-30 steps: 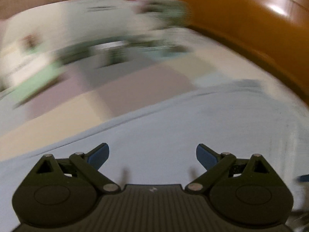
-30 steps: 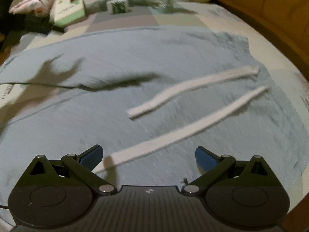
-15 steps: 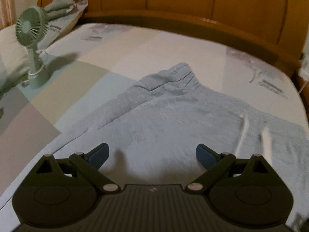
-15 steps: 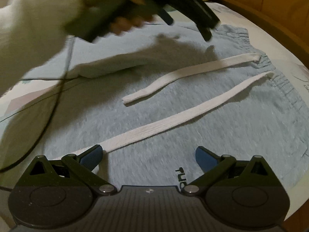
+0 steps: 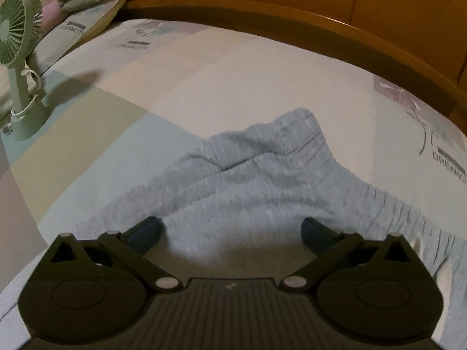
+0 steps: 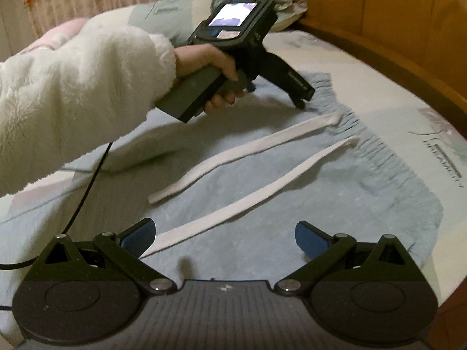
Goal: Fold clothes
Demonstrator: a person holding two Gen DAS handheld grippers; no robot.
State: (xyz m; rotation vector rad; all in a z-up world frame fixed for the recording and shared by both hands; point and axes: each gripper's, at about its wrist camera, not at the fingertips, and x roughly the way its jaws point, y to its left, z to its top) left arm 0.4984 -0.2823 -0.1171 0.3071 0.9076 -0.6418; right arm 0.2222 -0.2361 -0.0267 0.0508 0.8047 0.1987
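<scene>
Light blue sweatpants (image 6: 292, 204) lie flat on the bed, their gathered waistband (image 6: 388, 157) toward the headboard. Two white drawstrings (image 6: 242, 151) (image 6: 262, 189) trail across the fabric. My left gripper (image 5: 230, 230) is open and low over the waistband corner (image 5: 280, 145), which bunches up between and ahead of its fingers. In the right wrist view a hand (image 6: 210, 64) in a fluffy white sleeve holds that tool, one finger tip (image 6: 300, 102) down on the waistband edge. My right gripper (image 6: 224, 237) hangs open above the pants, the longer drawstring ending beside its left pad.
A green desk fan (image 5: 20, 58) stands on the bedsheet (image 5: 233, 73) at the left, with pillows (image 5: 84, 20) behind it. The orange wooden headboard (image 5: 321, 5) curves round the far side. A black cable (image 6: 84, 192) runs from the left tool across the bed.
The left gripper has moved forward and down onto the waistband corner, which now bunches between its fingers. The right gripper has shifted slightly, still open over the drawstrings.
</scene>
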